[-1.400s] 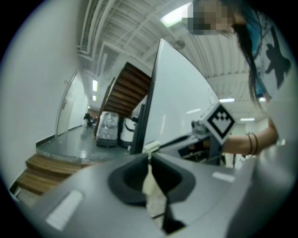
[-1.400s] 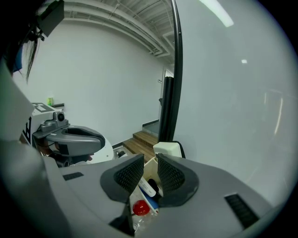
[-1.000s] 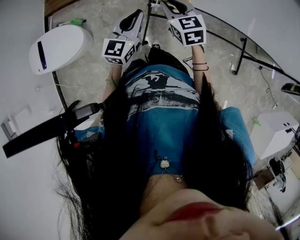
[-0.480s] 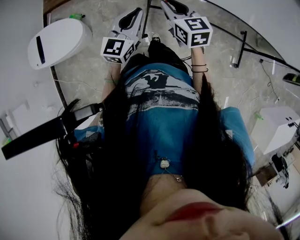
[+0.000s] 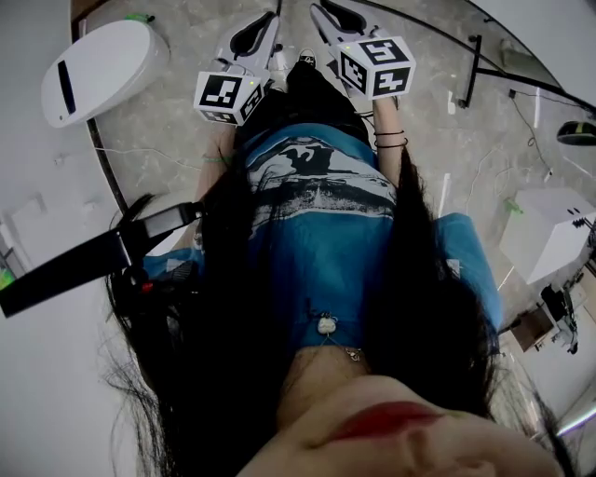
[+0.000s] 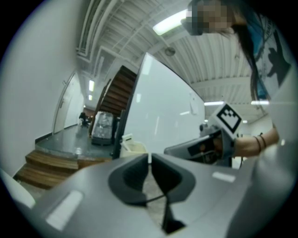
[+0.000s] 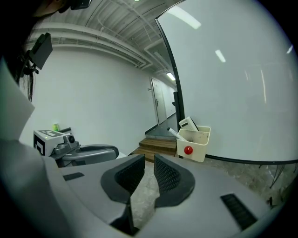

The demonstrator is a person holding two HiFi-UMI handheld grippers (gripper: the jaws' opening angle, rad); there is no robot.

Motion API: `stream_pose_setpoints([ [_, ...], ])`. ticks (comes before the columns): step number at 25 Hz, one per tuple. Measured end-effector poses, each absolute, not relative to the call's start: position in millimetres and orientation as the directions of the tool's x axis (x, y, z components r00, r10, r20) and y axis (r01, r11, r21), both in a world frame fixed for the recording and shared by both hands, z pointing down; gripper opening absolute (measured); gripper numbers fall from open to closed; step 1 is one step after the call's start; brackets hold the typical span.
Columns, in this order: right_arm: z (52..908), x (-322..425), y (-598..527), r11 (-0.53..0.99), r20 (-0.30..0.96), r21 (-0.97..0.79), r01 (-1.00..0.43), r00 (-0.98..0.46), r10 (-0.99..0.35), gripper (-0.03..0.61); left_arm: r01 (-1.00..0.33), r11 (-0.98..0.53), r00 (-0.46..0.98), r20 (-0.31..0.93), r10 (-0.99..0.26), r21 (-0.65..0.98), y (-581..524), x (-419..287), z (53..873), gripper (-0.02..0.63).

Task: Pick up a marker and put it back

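A marker [image 7: 174,133] lies slanted in a cream holder [image 7: 198,142] fixed to the whiteboard [image 7: 233,83], next to a white eraser [image 7: 188,124]; it shows only in the right gripper view, some way ahead. My right gripper [image 7: 149,162] points toward it, tilted a little downward. Its jaws have just been closing and stand a narrow gap apart with nothing between them. My left gripper [image 6: 149,160] is held level beside it, its jaws together and empty. In the head view both grippers, left [image 5: 265,26] and right [image 5: 326,13], reach out above the floor.
Wooden steps [image 6: 51,165] rise ahead on the left beside a dark staircase. A white rounded device [image 5: 98,65] sits at the upper left, a white box [image 5: 549,242] at the right. The whiteboard's black stand legs [image 5: 475,65] cross the stone floor.
Both grippers have travelled across the floor with the person; the white device and stand legs have drifted toward the frame's upper edge. The right gripper's marker cube has rolled slightly.
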State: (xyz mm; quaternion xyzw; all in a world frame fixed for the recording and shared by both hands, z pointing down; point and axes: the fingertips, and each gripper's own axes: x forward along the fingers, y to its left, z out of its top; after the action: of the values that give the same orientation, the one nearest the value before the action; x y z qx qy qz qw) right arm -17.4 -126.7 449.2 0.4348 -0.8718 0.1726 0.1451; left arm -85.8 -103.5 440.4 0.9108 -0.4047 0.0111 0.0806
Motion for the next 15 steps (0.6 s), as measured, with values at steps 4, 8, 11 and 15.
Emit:
stream_pose_setpoints([
  [4,441,-4,-100,0.558,0.395,-0.178,-0.81,-0.578,-0.714,0.067,-0.729,-0.671,0.683,0.079,-0.726,0.136,-79,-68,433,0.008],
  [8,435,11,-84,0.566,0.379,-0.194,-0.802,-0.593,-0.711,0.064,-0.734,-0.668,0.678,0.08,-0.73,0.127,-60,-51,426,0.008],
  [11,435,14,-71,0.574,0.375,-0.2,-0.794,-0.603,-0.704,0.061,-0.743,-0.658,0.668,0.084,-0.739,0.119,-51,-48,426,0.008],
  [15,432,21,-53,0.574,0.359,-0.208,-0.792,-0.607,-0.708,0.06,-0.75,-0.653,0.661,0.07,-0.747,0.108,-39,-43,418,0.008],
])
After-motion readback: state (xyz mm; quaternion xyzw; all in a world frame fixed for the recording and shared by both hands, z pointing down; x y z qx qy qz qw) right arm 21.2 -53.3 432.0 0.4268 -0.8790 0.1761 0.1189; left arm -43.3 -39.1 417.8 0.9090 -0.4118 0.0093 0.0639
